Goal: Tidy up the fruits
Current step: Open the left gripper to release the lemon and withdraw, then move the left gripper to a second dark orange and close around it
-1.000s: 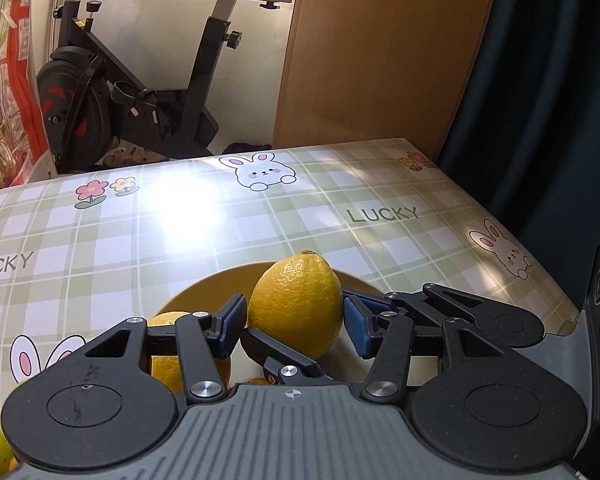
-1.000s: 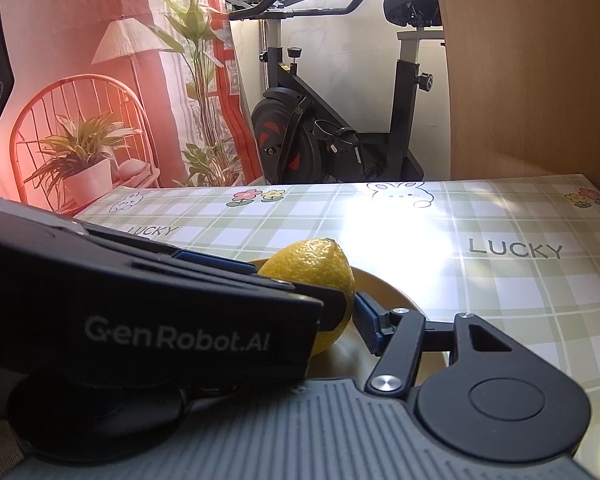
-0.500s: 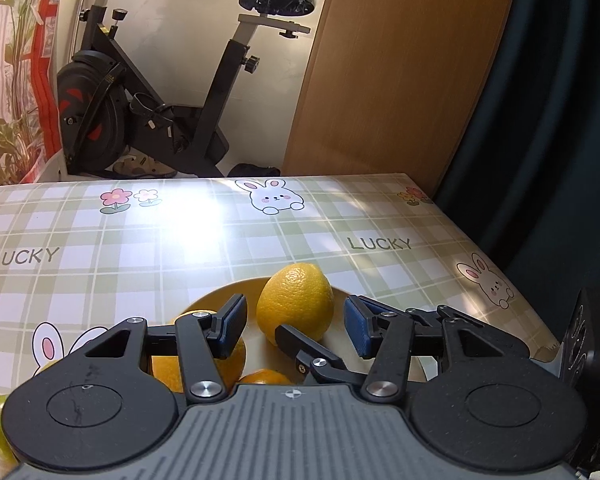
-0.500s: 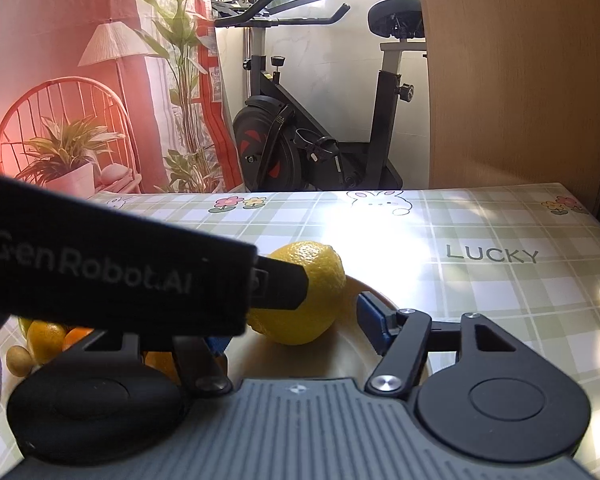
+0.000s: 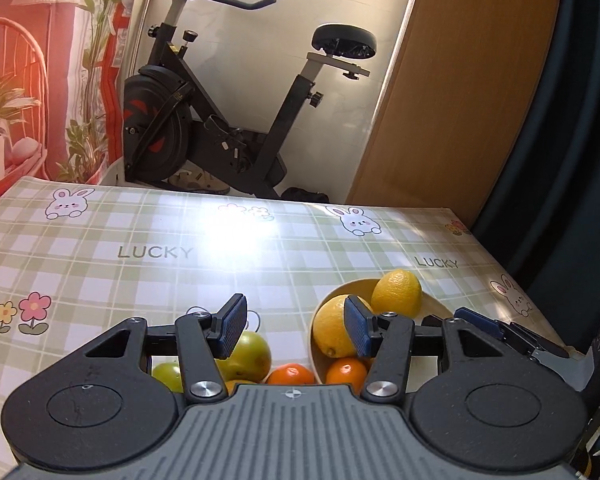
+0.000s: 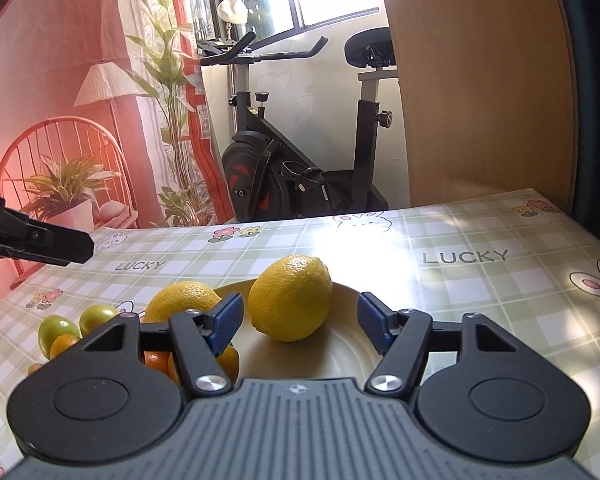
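Note:
A yellow plate (image 6: pixel 340 356) on the checked tablecloth holds two lemons (image 6: pixel 290 298) (image 6: pixel 184 300) and small oranges (image 6: pixel 156 360). In the left wrist view the plate (image 5: pixel 436 312) lies at right with both lemons (image 5: pixel 396 294) (image 5: pixel 334 332) and an orange (image 5: pixel 346 370). My left gripper (image 5: pixel 296 328) is open and empty, above loose fruit: green fruits (image 5: pixel 250 354) (image 5: pixel 168 374) and an orange (image 5: pixel 290 376) beside the plate. My right gripper (image 6: pixel 300 322) is open and empty, just short of the nearer lemon. The right gripper's fingers (image 5: pixel 480 322) show by the plate.
Green fruits (image 6: pixel 56 330) and small oranges (image 6: pixel 62 344) lie on the table left of the plate. The left gripper's finger (image 6: pixel 40 240) shows at far left. An exercise bike (image 5: pixel 228 120) stands beyond the table's far edge, a wooden panel (image 5: pixel 452 100) at right.
My left gripper has let go of the lemon, now lying on the plate, and has drawn back and swung left over the loose fruit. My right gripper stays open.

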### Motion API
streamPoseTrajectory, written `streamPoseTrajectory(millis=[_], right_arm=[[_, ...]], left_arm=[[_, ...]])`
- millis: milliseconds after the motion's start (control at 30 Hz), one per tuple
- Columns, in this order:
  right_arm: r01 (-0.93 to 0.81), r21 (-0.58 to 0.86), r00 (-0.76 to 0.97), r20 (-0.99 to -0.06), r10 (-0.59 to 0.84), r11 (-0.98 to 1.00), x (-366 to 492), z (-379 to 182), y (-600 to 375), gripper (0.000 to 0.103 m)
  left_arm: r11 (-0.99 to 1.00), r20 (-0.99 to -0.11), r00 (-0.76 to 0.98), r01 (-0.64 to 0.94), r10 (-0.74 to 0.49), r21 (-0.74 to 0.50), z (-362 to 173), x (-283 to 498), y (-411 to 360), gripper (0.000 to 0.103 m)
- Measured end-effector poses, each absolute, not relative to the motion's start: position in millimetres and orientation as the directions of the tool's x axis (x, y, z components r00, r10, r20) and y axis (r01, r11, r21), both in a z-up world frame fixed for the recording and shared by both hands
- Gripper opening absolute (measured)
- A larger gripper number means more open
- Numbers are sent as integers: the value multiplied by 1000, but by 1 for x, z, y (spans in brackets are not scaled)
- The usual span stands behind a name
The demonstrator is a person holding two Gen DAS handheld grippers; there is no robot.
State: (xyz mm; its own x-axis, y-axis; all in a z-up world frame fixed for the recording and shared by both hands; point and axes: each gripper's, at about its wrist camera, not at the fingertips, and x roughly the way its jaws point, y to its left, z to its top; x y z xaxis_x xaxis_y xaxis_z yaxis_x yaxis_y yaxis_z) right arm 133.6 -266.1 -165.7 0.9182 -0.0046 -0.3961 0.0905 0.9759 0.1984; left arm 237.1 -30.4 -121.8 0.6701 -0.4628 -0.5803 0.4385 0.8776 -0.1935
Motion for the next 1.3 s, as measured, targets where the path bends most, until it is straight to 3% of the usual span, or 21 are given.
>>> streamPoseTrajectory(millis=[400,600,767,1300], right_arm=[[-41,165,908,-405,106,985,115,-161,-193,66],[-168,79,881,-436,186,983,121,-162,-156,56],[-238,47,848,-476,231,970,132,-167,-137,38],[-359,-39,793,-540,283,932,175,-179,-93,41]], left_arm=[[899,-588,682,359,-435,-250,-139,222,30,56],[897,-596,671,338,-441,-284,-152,220,44,56],[887,-594,658,352,-462,-299,-155,224,48,56],[877,-593,645,363,-481,-316,-163,227,48,55]])
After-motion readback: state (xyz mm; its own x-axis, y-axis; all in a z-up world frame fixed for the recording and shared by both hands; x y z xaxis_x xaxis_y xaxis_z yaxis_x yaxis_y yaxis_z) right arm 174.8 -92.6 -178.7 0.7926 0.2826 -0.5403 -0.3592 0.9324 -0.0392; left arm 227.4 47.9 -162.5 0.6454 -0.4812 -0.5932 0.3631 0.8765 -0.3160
